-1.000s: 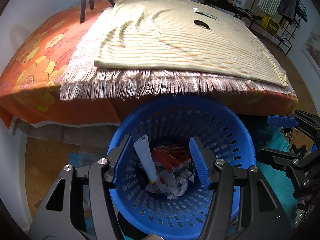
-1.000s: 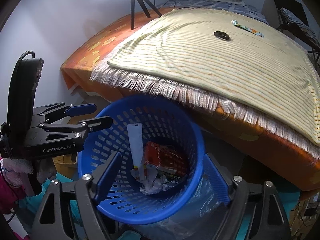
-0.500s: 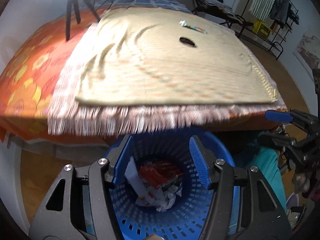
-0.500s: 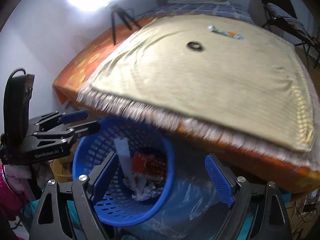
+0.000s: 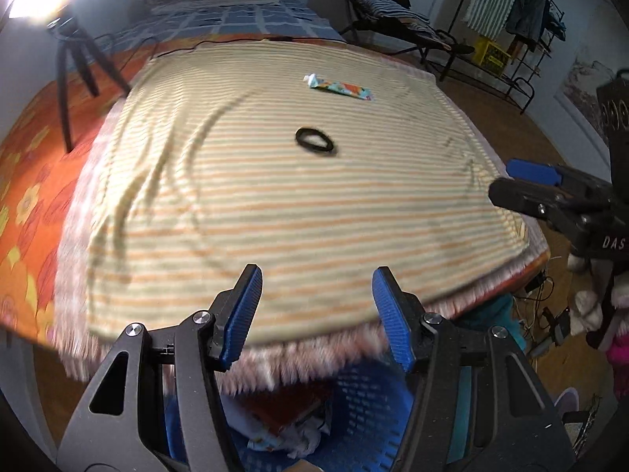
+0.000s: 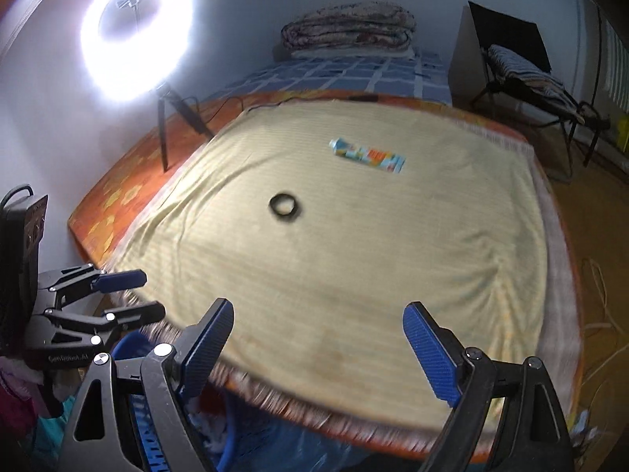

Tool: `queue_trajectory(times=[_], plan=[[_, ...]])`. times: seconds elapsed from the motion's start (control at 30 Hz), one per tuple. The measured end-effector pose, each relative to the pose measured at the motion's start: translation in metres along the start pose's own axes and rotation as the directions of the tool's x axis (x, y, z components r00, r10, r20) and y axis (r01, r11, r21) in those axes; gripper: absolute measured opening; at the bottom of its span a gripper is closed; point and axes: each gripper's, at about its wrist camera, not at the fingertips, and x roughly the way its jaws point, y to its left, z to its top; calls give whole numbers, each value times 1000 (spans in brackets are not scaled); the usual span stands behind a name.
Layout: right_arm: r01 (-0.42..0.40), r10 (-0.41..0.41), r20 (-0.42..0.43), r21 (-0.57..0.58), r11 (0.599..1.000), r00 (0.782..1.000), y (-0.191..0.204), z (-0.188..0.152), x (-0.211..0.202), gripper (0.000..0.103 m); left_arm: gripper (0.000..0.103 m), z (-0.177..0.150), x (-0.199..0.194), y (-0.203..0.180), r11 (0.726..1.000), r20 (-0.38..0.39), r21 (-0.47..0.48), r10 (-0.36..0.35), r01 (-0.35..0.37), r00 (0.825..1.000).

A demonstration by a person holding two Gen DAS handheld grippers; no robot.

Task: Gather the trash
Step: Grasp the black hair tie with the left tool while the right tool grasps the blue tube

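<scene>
A: Any writing you can read?

B: On the right gripper (image 5: 523,181) as the left camera sees it, white letters "DAS" on its black body, cut off at the edge. In the right camera the left gripper (image 6: 125,295) carries a blurred line that looks like "GenRobot.AI"; I can't swear to every letter.

A: And the tube (image 6: 367,155)?

B: Printed in teal, orange and white, but no word is legible in either view. It lies on the striped blanket (image 5: 314,204), toward the far side. A black ring (image 5: 314,139) lies nearer, well apart from the tube.

A: How do the tongs stand?

B: Both apart, with nothing between them. The left gripper's blue pads (image 5: 245,310) hang over the blanket's near edge; the right gripper's (image 6: 316,350) stand wider, also above the near edge.

A: Where is the trash already collected?

B: In the blue basket (image 5: 365,405) below the fringe. The left camera looks down into it: crumpled white paper (image 5: 302,438) and a red packet (image 5: 283,413). The right camera catches only a slice of the basket's rim, low on the left.

A: Anything only the right camera shows?

B: The lit ring light (image 6: 135,35) on its tripod, at the wall. The left camera has only its glare in a corner, but shows a rack (image 5: 511,27) of hanging clothes on the far right.
</scene>
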Motion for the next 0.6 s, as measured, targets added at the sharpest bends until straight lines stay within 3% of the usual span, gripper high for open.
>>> queue_trajectory(times=[0.6], plan=[[-5, -8, -76, -170, 985, 997, -44, 108, 93, 90, 60, 78, 78, -7, 1000, -40, 13, -14, 15, 999]])
